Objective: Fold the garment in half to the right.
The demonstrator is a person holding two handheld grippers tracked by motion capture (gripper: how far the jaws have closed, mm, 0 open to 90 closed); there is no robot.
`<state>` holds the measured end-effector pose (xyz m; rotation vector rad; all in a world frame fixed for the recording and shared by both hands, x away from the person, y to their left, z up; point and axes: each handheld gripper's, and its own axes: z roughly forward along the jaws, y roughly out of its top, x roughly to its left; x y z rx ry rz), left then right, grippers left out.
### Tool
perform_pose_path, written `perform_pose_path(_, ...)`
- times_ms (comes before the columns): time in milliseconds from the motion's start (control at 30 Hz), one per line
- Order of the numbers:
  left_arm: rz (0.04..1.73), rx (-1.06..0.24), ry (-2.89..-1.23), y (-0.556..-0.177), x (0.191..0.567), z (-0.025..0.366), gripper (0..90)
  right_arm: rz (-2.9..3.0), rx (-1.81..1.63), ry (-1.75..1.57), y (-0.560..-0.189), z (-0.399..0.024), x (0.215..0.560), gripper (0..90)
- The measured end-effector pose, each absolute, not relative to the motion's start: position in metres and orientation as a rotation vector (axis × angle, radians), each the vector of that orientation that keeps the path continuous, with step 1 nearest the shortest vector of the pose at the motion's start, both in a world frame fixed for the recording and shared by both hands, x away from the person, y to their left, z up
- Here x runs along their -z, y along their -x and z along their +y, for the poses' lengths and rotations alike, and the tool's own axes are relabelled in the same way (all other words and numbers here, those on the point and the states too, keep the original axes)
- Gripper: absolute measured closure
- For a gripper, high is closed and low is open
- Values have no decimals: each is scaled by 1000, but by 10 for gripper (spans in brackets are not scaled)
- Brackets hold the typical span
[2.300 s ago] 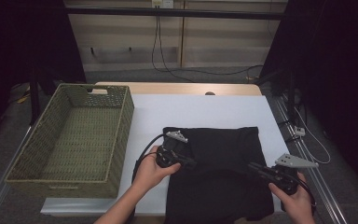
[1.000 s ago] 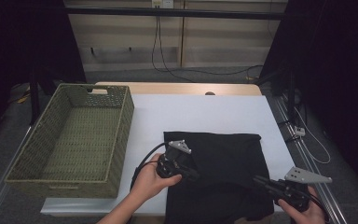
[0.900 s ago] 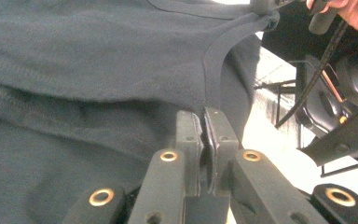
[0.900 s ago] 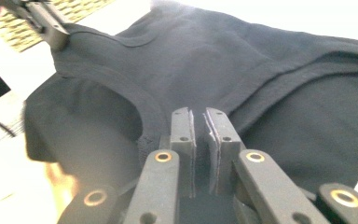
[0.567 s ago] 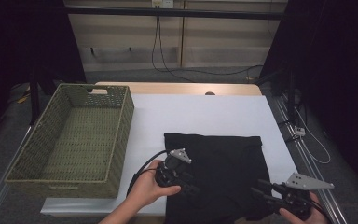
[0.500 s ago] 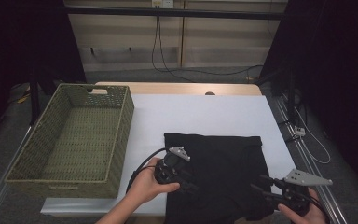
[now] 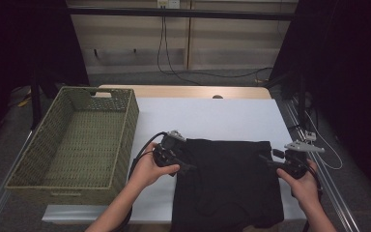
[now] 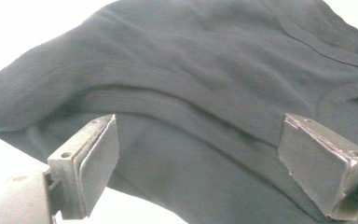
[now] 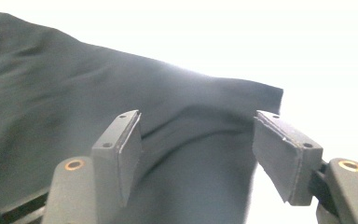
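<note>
Black cloth (image 7: 227, 186) spread over the lower centre of the high view, on the white worktop (image 7: 212, 118); near edge cut off by the bottom of the frame, folds and seams hard to make out in the dim light. Left claw (image 7: 186, 166) at the cloth's left edge, largely hidden under the hand (image 7: 149, 169) and its own dark body. Right claw (image 7: 265, 162) at the cloth's right edge, jaw tips lost against the black fabric. In the left gripper view, jaws stand wide apart, having just been opening, cloth (image 8: 205, 93) lying between and beyond them, pads not pressing on it. In the right gripper view, jaws likewise apart after opening, a cloth (image 9: 121, 98) corner between them, nothing gripped. Worktop blown out to white in both gripper views. Woven green basket (image 7: 26, 159) at the left of the high view, with nothing inside.
</note>
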<state>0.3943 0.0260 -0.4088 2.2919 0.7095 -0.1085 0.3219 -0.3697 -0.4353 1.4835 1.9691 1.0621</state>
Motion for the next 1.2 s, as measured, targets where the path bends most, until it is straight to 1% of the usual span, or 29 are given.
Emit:
perform_pose_path(167,720,84,-2292,-406,410,28,112,1916,-1027,-1544,-351,-380,442,347)
perform_pose_path(233,734,81,-2293,-408,409,29,105,1914,-1008,-1551,-356,-380,443,348)
perform_pose_path(300,760,51,-2280,-417,407,31,103,1887,-978,-1585,-368,-383,447,359)
perform_pose_path(367,778,28,-2266,-424,404,34,103,1871,-960,-1598,-372,-385,451,411)
perform_pose_path(400,800,14,-2245,-427,404,35,105,1870,-964,-1612,-374,-385,454,414)
perform_pose_path(433,807,-1,-2245,-431,403,36,107,1879,-957,-1622,-375,-386,456,460)
perform_pose_path(467,821,-16,-2235,-434,403,37,109,1905,-937,-1620,-376,-386,458,524)
perform_pose_path(500,837,-31,-2221,-438,402,37,117,1939,-928,-1616,-377,-385,461,543)
perform_pose_path(567,876,-64,-2202,-445,402,38,123,1946,-949,-1609,-376,-384,462,617)
perform_pose_path(633,892,-101,-2199,-452,402,39,128,1941,-949,-1622,-376,-383,461,646)
perform_pose_path(733,935,-127,-2180,-461,406,38,165,1949,-964,-1627,-376,-383,462,741)
perform_pose_path(800,938,-148,-2188,-466,410,37,201,1953,-969,-1627,-376,-381,462,775)
perform_pose_path(900,942,-185,-2200,-473,420,38,276,1954,-967,-1617,-376,-381,462,783)
perform_pose_path(967,955,-206,-2208,-477,427,41,307,1950,-976,-1619,-375,-381,463,784)
perform_pose_path(1033,959,-204,-2208,-477,431,42,365,1948,-979,-1620,-375,-381,463,784)
perform_pose_path(1100,950,-161,-2220,-474,440,42,388,1945,-984,-1619,-374,-381,463,784)
perform_pose_path(1133,950,-161,-2220,-474,440,42,436,1945,-984,-1619,-374,-381,463,784)
perform_pose_path(1200,937,-123,-2242,-469,445,41,466,1944,-984,-1613,-374,-381,464,788)
